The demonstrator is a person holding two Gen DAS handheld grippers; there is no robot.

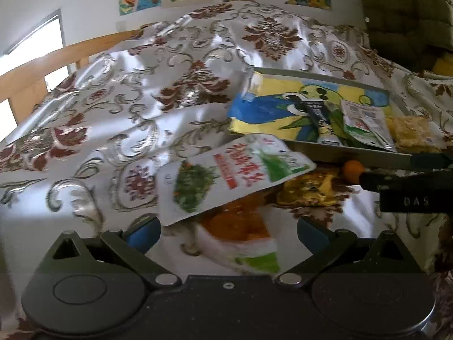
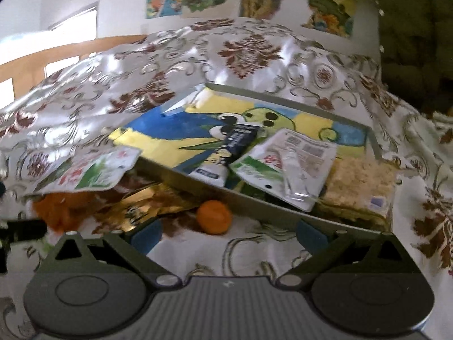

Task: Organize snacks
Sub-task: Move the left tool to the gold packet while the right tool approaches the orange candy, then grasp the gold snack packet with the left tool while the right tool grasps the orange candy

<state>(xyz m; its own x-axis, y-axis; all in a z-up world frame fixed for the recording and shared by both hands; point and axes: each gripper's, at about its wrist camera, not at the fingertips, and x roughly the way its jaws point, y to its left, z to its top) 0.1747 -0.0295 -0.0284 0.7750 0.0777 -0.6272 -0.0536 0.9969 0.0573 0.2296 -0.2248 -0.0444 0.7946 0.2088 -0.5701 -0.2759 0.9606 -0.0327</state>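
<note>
A grey tray (image 1: 334,148) (image 2: 181,174) with a painted bird liner lies on the patterned cloth. In it are a dark sachet (image 2: 239,140), a white-green packet (image 2: 286,167) (image 1: 365,124) and a crumbly yellow bar (image 2: 359,184) (image 1: 413,134). In front of the tray lie a white-green packet with red lettering (image 1: 235,172) (image 2: 85,170), an orange-filled packet (image 1: 240,235) (image 2: 62,209), a gold wrapper (image 1: 308,189) (image 2: 138,206) and a small orange ball (image 2: 213,216) (image 1: 352,170). My left gripper (image 1: 228,233) stands open over the orange-filled packet. My right gripper (image 2: 228,233) stands open just short of the ball.
The shiny floral cloth (image 1: 141,99) is rumpled and rises behind the tray. A wooden frame (image 1: 56,65) runs along the left. A dark green cushion (image 1: 407,8) sits at the back right. Posters hang on the wall. The right gripper's black body (image 1: 407,187) shows in the left view.
</note>
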